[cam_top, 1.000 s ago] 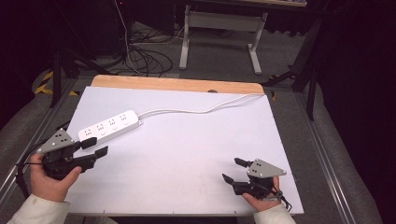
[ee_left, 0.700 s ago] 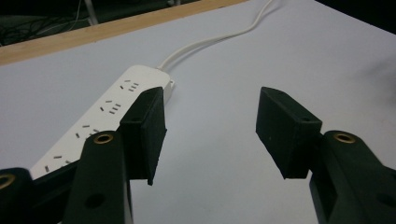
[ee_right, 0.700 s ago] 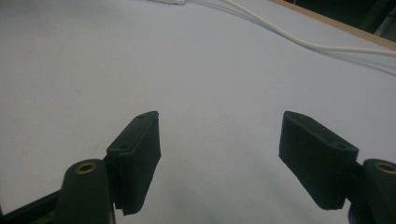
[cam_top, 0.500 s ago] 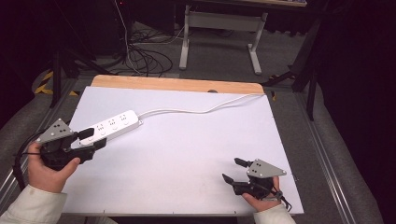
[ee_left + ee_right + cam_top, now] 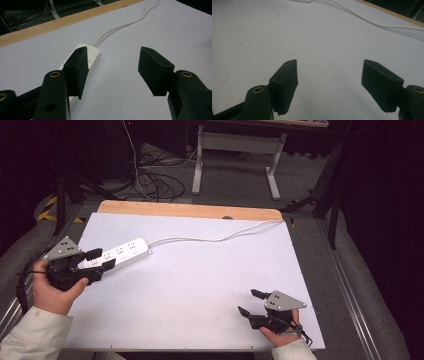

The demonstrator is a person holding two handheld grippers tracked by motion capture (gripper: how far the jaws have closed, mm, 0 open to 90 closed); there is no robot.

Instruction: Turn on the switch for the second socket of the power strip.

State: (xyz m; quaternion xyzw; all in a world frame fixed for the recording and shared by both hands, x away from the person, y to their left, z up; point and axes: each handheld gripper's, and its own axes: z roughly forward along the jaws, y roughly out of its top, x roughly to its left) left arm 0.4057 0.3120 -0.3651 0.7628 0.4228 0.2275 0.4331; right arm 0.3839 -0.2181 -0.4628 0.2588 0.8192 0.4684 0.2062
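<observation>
A white power strip (image 5: 122, 253) lies at the left of the white tabletop (image 5: 200, 275), and its white cable (image 5: 215, 238) runs right toward the far edge. My left gripper (image 5: 101, 259) is open at the strip's near left end. In the left gripper view its left jaw overlaps the power strip (image 5: 87, 56), while the gap between the jaws of the left gripper (image 5: 112, 67) lies over bare table beside it. My right gripper (image 5: 250, 302) rests open near the front right, with nothing between the jaws of the right gripper (image 5: 329, 80).
A wooden strip (image 5: 190, 211) borders the table's far edge. Behind it stand a metal desk frame (image 5: 235, 150) and loose black cables (image 5: 150, 175) on the floor. The white cable (image 5: 372, 21) crosses the far part of the right gripper view.
My left gripper has moved forward, away from the person, up to the power strip's near end. The right gripper has stayed where it was.
</observation>
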